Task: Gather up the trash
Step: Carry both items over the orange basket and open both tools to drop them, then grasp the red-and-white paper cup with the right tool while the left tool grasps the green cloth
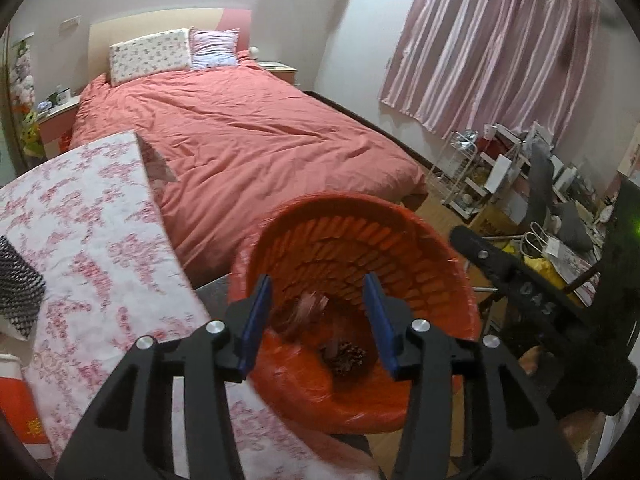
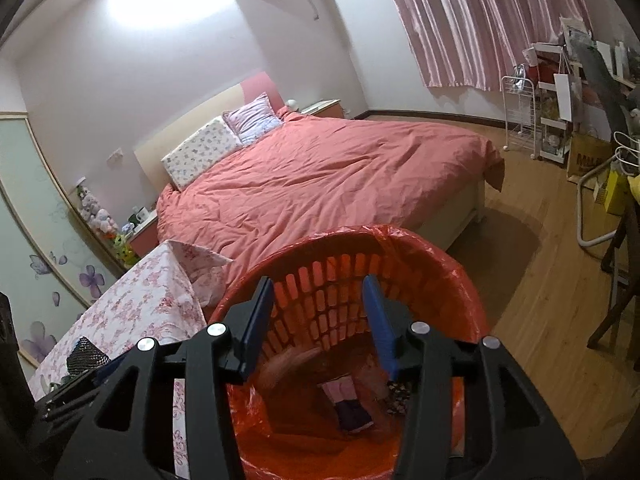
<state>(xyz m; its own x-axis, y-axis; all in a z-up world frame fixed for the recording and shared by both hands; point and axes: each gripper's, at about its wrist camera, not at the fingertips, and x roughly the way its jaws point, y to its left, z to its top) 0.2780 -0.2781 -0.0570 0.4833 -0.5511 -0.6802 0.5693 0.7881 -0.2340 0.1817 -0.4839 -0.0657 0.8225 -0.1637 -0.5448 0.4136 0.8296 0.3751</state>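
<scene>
An orange slatted trash basket (image 1: 400, 240) lined with a red plastic bag stands beside the table. My left gripper (image 1: 317, 280) hangs over its mouth, jaws open with no pad touching anything. A blurred pinkish scrap (image 1: 310, 304) shows between the fingers inside the basket, above a pine cone (image 1: 351, 354) on the bottom. My right gripper (image 2: 318, 282) is also over the basket (image 2: 440, 264), open and holding nothing. Below it lie a blurred pink piece (image 2: 288, 362), a pink and dark wrapper (image 2: 348, 402) and a patterned scrap (image 2: 400, 394).
A table with a pink floral cloth (image 1: 92, 240) sits left of the basket, with a black mesh item (image 1: 18, 280) on it. Behind is a bed with a red cover (image 1: 248, 136). Cluttered shelves (image 1: 480, 172) and a chair stand right; wooden floor (image 2: 540, 300) lies beyond the basket.
</scene>
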